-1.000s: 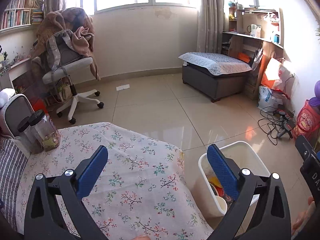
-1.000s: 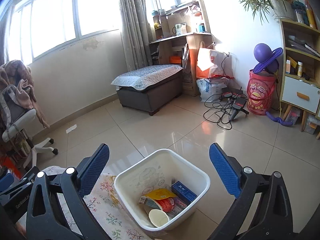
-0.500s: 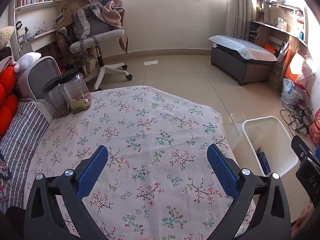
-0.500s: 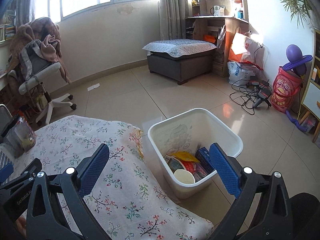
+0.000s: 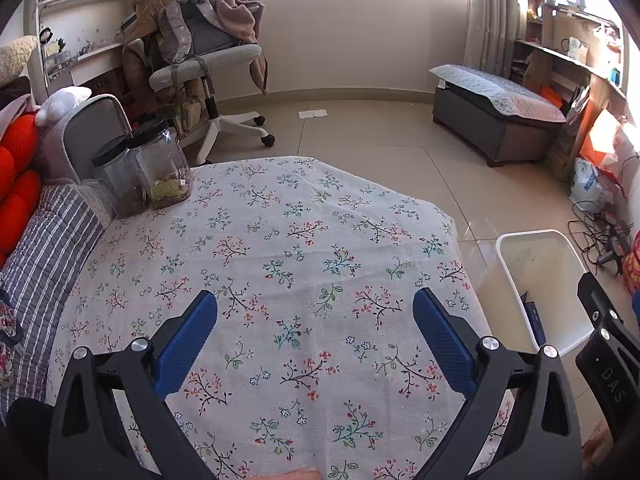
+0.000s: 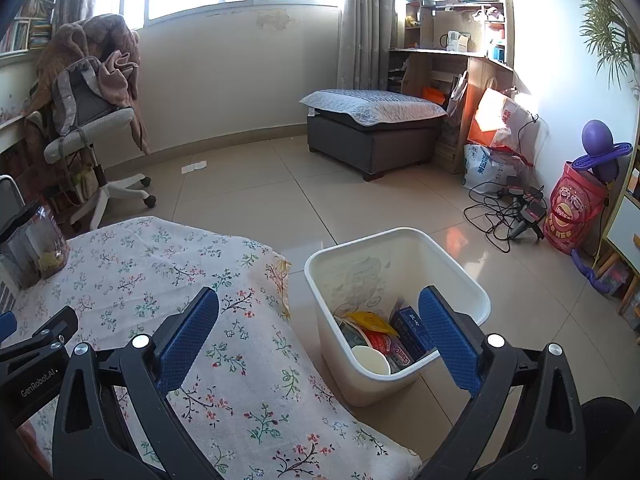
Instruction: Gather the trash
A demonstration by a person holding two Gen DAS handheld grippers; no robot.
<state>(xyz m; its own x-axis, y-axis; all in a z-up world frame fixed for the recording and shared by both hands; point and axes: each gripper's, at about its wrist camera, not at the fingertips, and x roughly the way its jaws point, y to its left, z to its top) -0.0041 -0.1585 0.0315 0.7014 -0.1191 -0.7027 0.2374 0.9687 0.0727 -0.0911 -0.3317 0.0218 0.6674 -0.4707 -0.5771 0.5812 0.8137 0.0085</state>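
White plastic trash bin (image 6: 400,276) sits just below the wide, empty right tongs (image 6: 319,320), while the equally wide left tongs (image 5: 315,324) hover over the floral-cloth surface (image 5: 280,240).

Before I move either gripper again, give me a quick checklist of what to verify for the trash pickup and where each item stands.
1. Left gripper open and empty: ok.
2. Right gripper open and empty: ok.
3. White bin upright beside the table, on the floor: ok.
4. Bin has room above the wrappers and paper cup: ok.
5. Trash left on the floral tablecloth: none visible; only two jars.
6. Paper scrap on the floor by the chair, reachable: cannot tell.
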